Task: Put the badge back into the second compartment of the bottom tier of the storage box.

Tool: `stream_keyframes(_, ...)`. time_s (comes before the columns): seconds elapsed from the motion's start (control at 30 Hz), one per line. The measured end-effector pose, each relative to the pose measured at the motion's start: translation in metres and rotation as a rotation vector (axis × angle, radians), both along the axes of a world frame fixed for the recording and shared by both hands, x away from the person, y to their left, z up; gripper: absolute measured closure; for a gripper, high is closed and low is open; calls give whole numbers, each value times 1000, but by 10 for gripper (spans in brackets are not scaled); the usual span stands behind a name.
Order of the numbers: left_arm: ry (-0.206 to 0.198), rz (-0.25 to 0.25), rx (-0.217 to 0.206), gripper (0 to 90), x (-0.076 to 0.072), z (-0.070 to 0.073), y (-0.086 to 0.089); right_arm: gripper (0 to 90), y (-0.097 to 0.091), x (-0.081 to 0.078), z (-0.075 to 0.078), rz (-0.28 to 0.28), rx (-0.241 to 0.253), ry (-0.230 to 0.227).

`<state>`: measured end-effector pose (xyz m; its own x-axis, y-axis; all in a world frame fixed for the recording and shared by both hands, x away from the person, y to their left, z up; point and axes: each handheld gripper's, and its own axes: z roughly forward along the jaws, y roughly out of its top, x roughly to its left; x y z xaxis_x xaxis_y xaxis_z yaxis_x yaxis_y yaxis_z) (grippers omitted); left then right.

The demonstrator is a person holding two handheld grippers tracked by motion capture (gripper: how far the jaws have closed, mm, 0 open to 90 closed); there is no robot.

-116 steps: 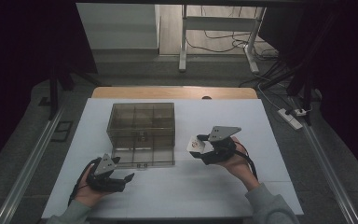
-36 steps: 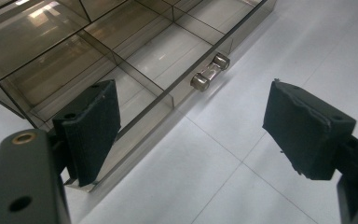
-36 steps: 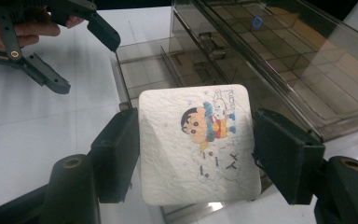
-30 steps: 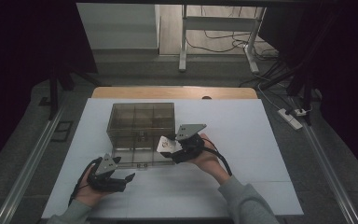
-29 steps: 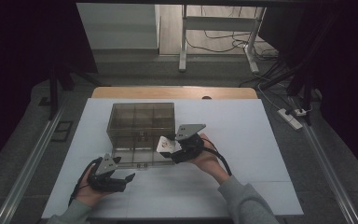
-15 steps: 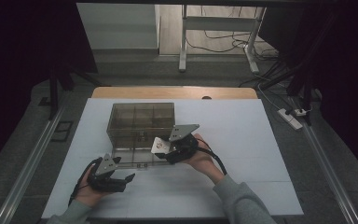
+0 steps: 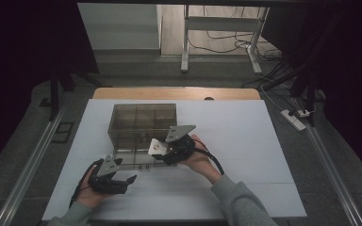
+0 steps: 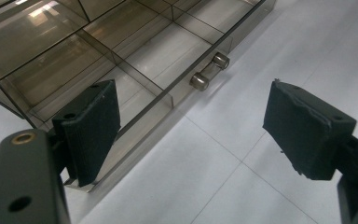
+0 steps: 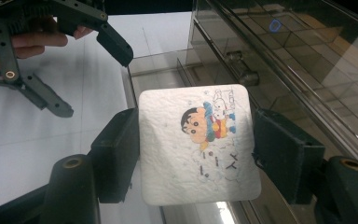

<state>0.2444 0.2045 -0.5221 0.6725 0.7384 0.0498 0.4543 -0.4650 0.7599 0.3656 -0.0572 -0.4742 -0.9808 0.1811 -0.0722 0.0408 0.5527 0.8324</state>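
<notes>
Above the pulled-out drawer (image 9: pixel 168 70) of the smoky clear organizer box (image 7: pixel 142 123), a white square packet (image 9: pixel 198 144) printed with a cartoon figure is held by its two edges between the jaws of the right tool (image 7: pixel 159 149), so the pick-up can be judged done. Its placing into a drawer compartment is judged to be what is left, along with the release and probably the closing of the drawer by its two small metal knobs (image 8: pixel 209 71). Near the drawer's front corner on the white table (image 7: pixel 264 141), the left tool (image 7: pixel 129 181) is kept wide open and empty.
</notes>
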Motion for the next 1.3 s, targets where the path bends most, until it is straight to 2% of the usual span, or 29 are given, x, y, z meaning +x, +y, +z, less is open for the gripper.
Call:
stream_keyframes(0.3,-1,3,-6,184,0,0,1,325,20,4,-4,17,10,12)
stream_keyframes(0.7,-2,4,-6,184,-1,0,1,325,39,10,-12,27,-17,17)
stream_keyframes(0.97,-1,2,-6,184,0,0,1,324,44,13,-18,24,-38,20)
stream_keyframes(1.3,1,2,-6,184,0,0,1,291,45,12,-19,36,-35,24)
